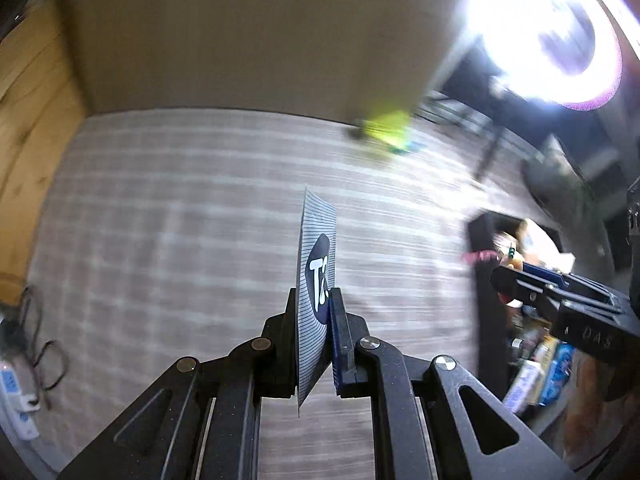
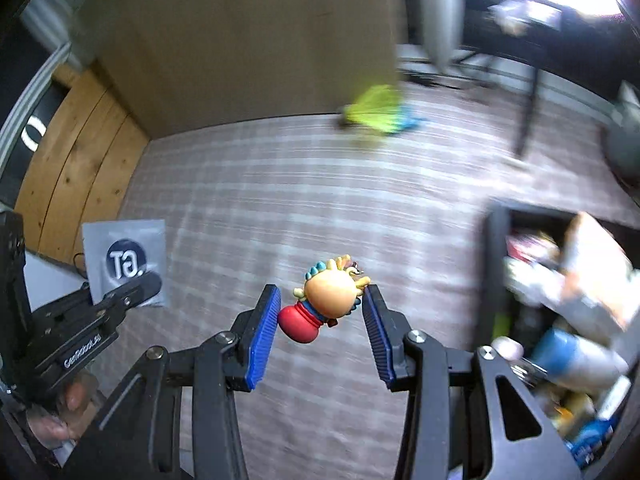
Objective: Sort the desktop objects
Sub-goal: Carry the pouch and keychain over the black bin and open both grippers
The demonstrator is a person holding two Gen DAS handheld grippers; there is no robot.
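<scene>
My left gripper (image 1: 313, 300) is shut on a grey striped card with a dark round logo (image 1: 316, 264), held edge-on above the checked tablecloth (image 1: 180, 240). The card also shows in the right wrist view (image 2: 126, 258), at the left with the left gripper (image 2: 120, 292). My right gripper (image 2: 322, 300) is shut on a small toy figure with a peach head and red base (image 2: 326, 304), held between the blue pads (image 2: 262, 336). The right gripper shows at the right of the left wrist view (image 1: 516, 284).
A black bin (image 2: 494, 272) full of packets and bottles stands at the right, also in the left wrist view (image 1: 486, 280). A blurred yellow-green object (image 2: 378, 110) lies at the table's far edge. A wooden panel (image 2: 72, 164) is at the left. Cables and a power strip (image 1: 16, 392) lie at the left.
</scene>
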